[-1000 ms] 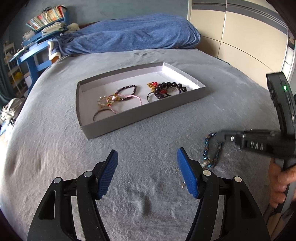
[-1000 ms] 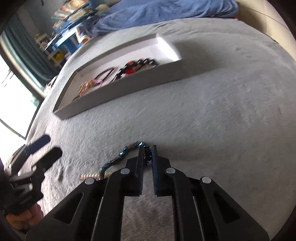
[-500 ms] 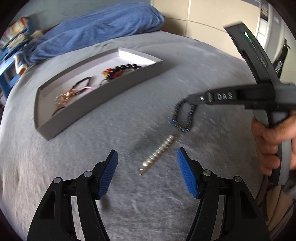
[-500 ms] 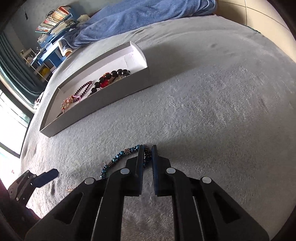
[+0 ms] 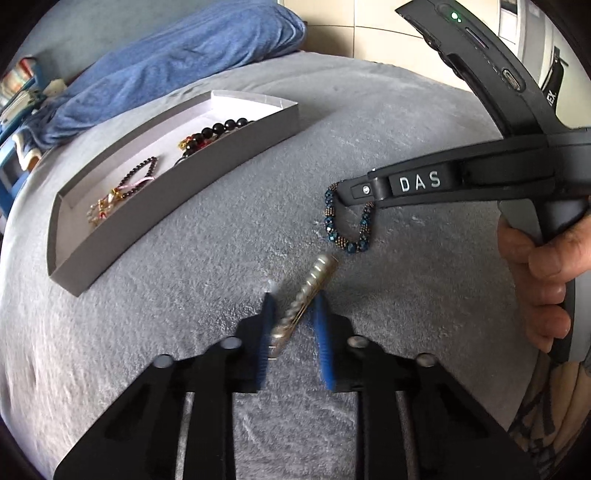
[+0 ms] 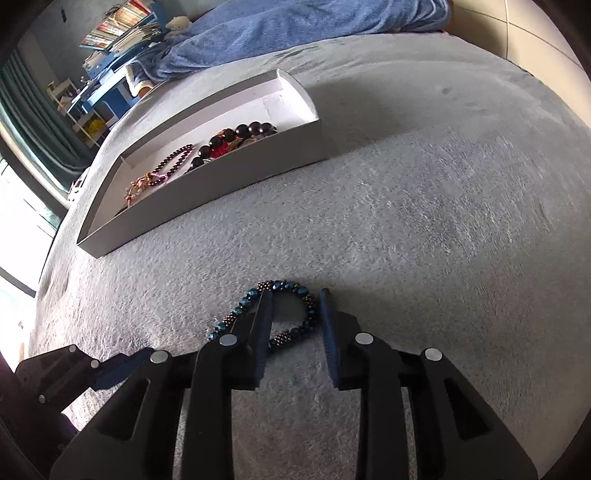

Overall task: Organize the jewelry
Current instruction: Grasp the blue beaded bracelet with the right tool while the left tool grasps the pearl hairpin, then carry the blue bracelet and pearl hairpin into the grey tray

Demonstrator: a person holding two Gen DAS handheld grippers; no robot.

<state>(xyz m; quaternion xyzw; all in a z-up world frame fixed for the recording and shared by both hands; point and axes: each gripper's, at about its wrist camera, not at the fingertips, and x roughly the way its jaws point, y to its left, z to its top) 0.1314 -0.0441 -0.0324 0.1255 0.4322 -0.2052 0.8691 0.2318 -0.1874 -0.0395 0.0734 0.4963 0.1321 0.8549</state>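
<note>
A grey tray [image 5: 173, 184] with several bracelets lies on the grey bedspread; it also shows in the right wrist view [image 6: 229, 173]. My left gripper [image 5: 293, 306] has its jaws narrowed around a pearl hair clip [image 5: 306, 291] on the bedspread, with gaps still visible either side. A blue beaded bracelet [image 5: 347, 240] lies just beyond the clip. My right gripper [image 6: 295, 302] is open over that bracelet [image 6: 258, 295], one finger inside its loop, and reaches in from the right in the left wrist view [image 5: 354, 190].
A blue blanket [image 5: 177, 48] is bunched at the head of the bed behind the tray. Bookshelves and blue furniture [image 6: 110, 44] stand at the far left. Cream wardrobe doors [image 5: 369, 22] are at the back right.
My left gripper has moved onto the pearl clip and closed most of the way around it. My right gripper has opened and let go of the blue bracelet, which now lies on the bed.
</note>
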